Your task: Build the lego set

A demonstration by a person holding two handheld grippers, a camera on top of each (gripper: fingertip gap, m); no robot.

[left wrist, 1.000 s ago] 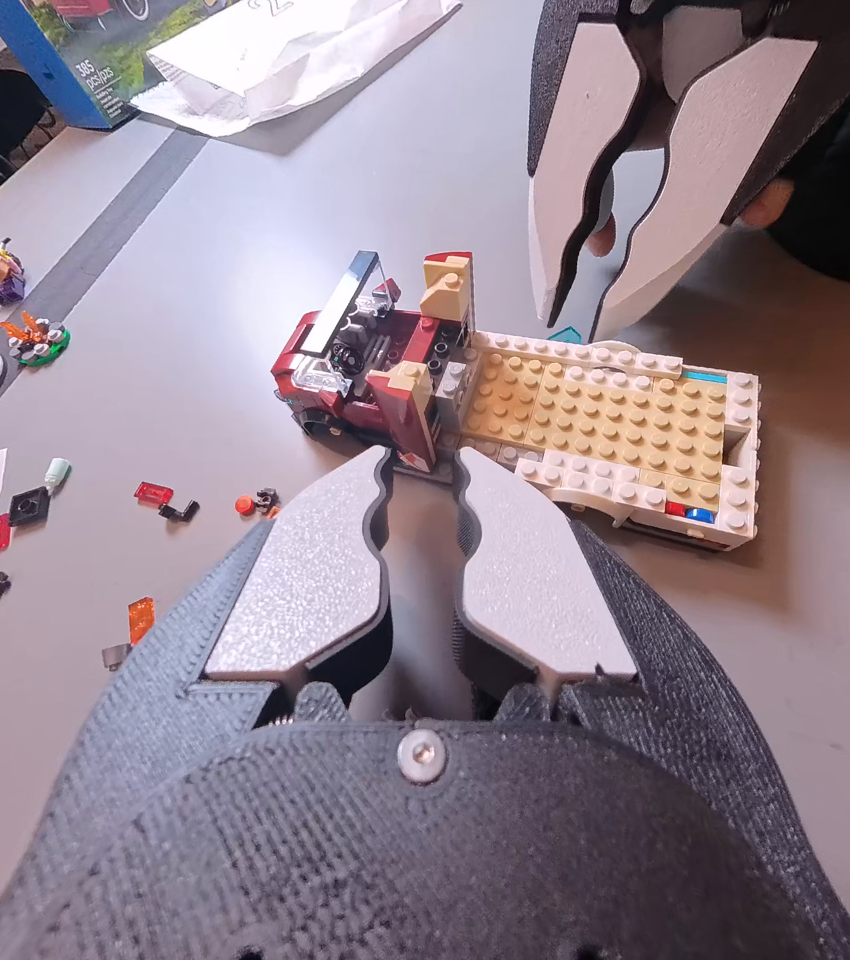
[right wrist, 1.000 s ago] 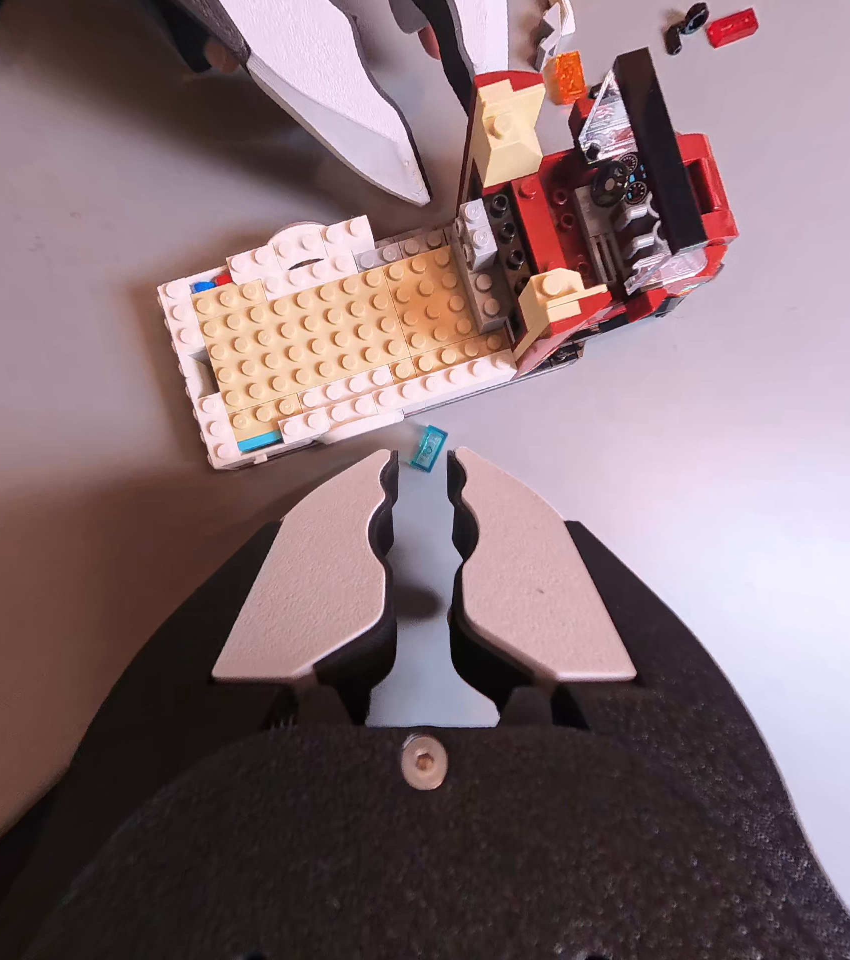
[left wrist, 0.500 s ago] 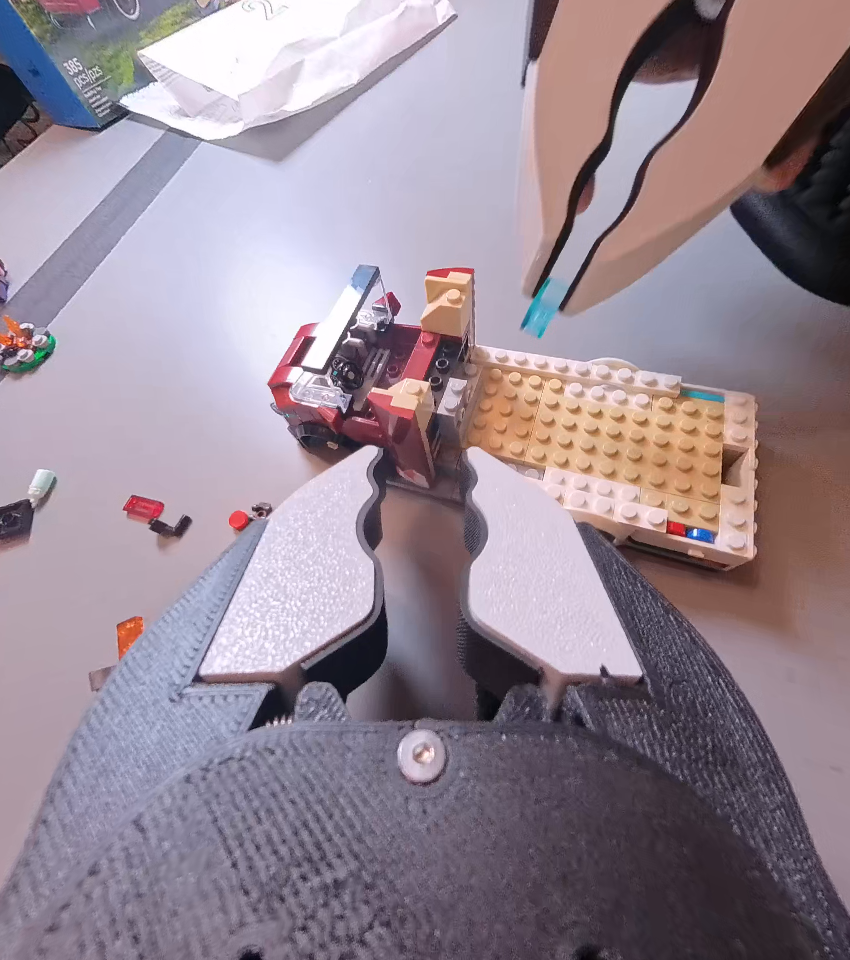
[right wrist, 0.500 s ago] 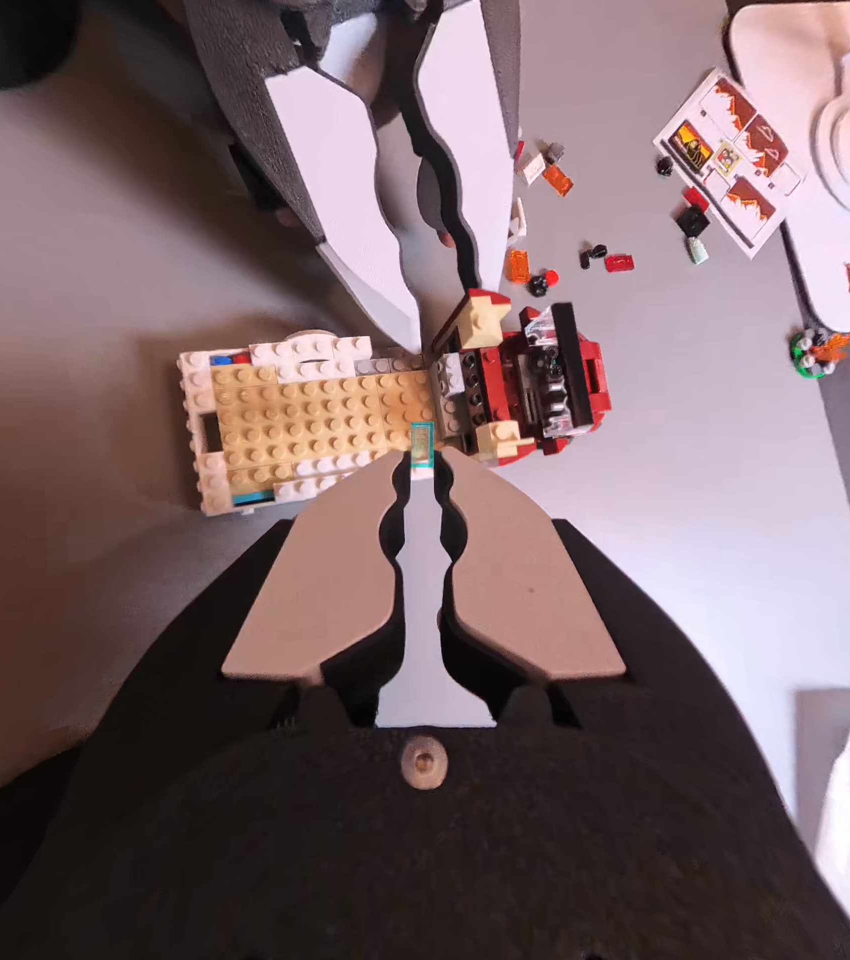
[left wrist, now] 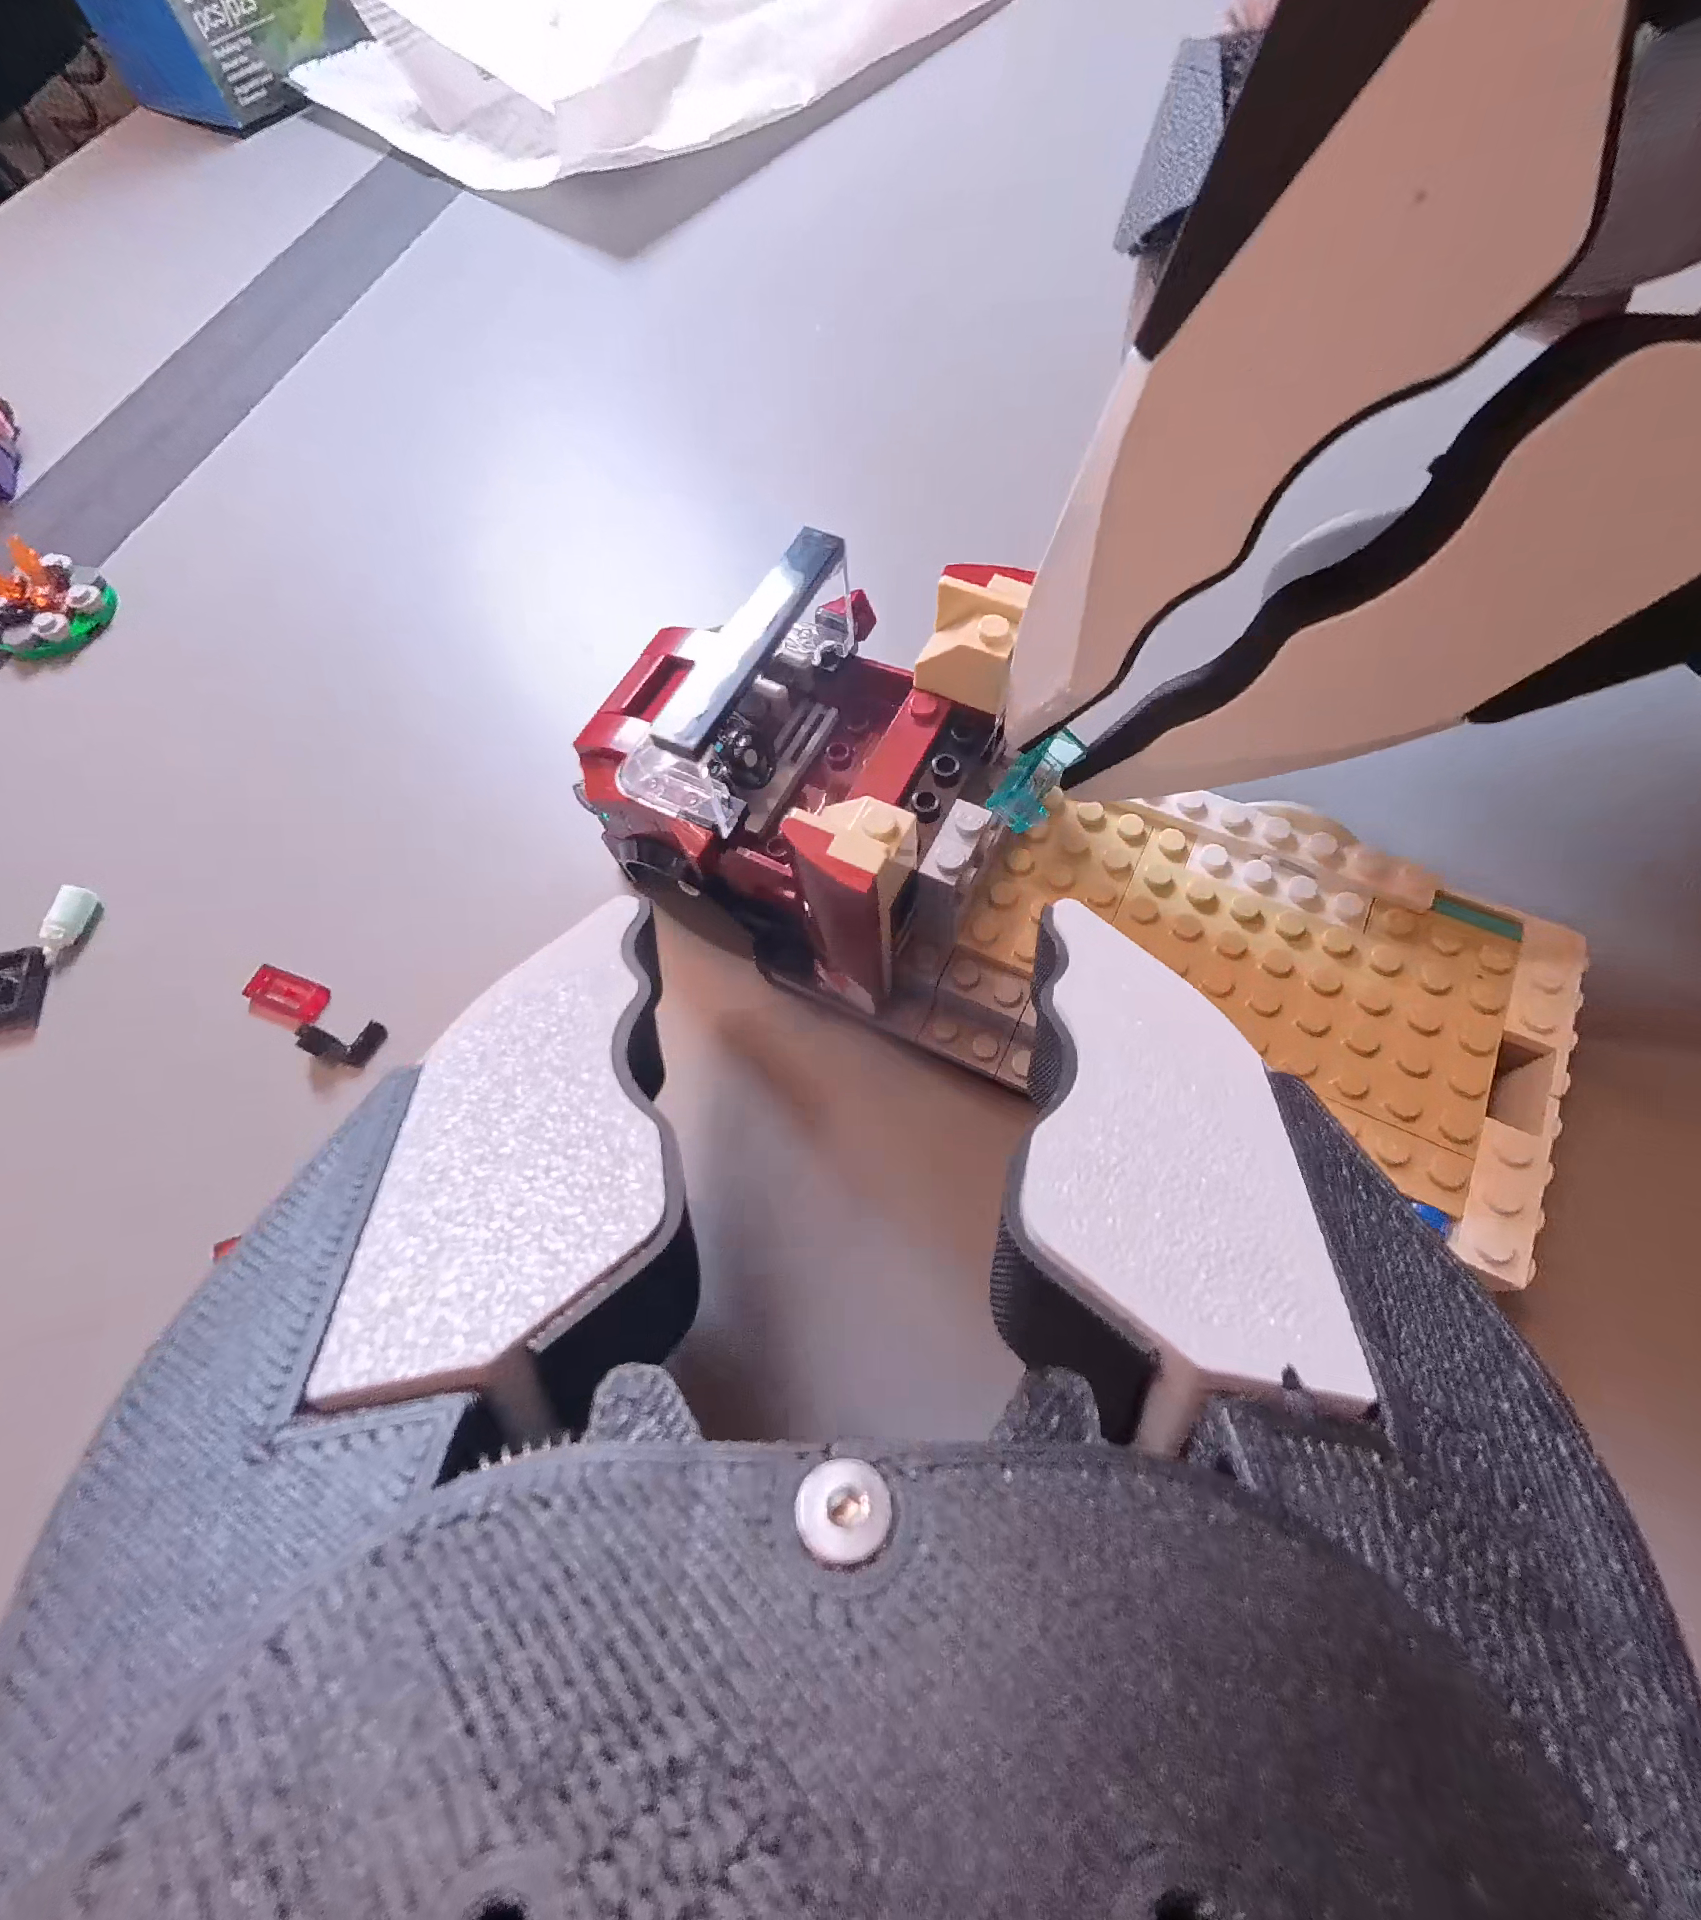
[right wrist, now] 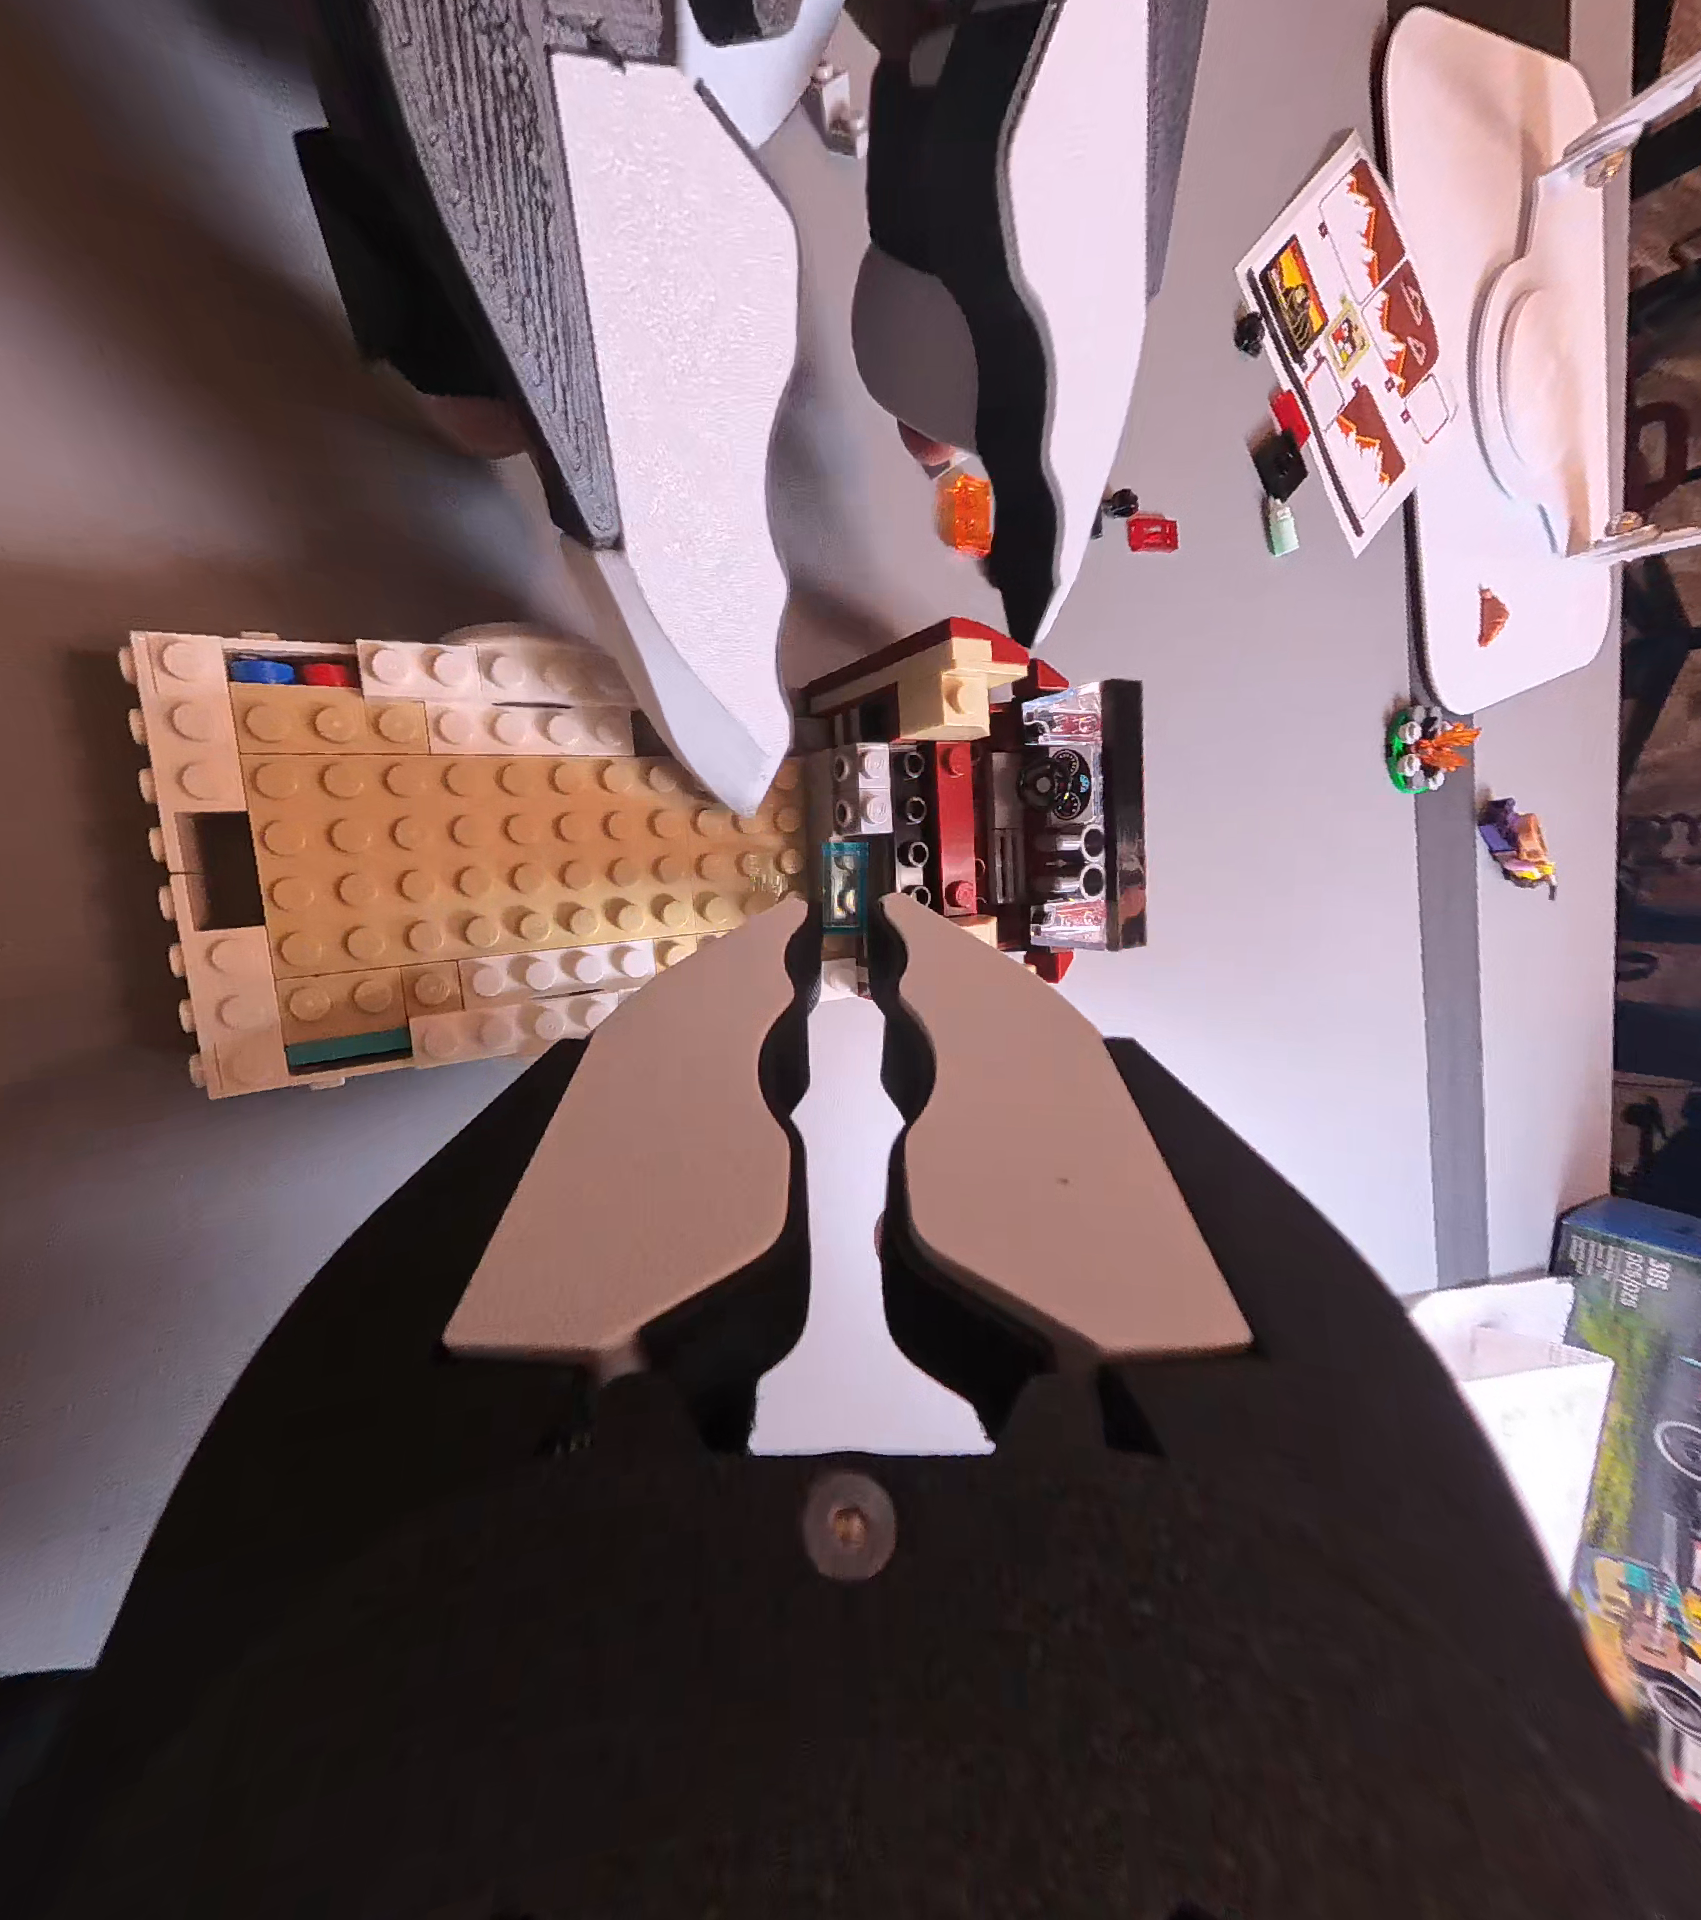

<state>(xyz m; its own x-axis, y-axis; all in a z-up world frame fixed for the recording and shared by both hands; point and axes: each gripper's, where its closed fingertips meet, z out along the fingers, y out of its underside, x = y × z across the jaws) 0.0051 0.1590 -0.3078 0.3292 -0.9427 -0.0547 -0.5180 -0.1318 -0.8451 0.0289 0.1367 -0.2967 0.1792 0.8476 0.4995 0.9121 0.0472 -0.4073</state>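
Since one second ago the right gripper (right wrist: 846, 906) has picked the small clear teal piece (right wrist: 844, 883) up from the table and carried it over the truck model (left wrist: 939, 831); now its fingers are closed on the piece, which it holds at the seam where the dark red cab (right wrist: 991, 800) meets the tan studded bed (right wrist: 513, 852). Whether the piece is pressed onto the studs I cannot tell. The left gripper (left wrist: 841, 920) has its fingers wider apart than before and holds nothing; it stands at the near side of the model, one fingertip before the cab door and the other over the edge of the bed. Farther out on the grey table (left wrist: 410, 436) lie small loose red and black pieces (left wrist: 316, 1013), a little campfire build (left wrist: 35, 613), a sticker sheet (right wrist: 1345, 343) and the blue set box (right wrist: 1698, 1475).
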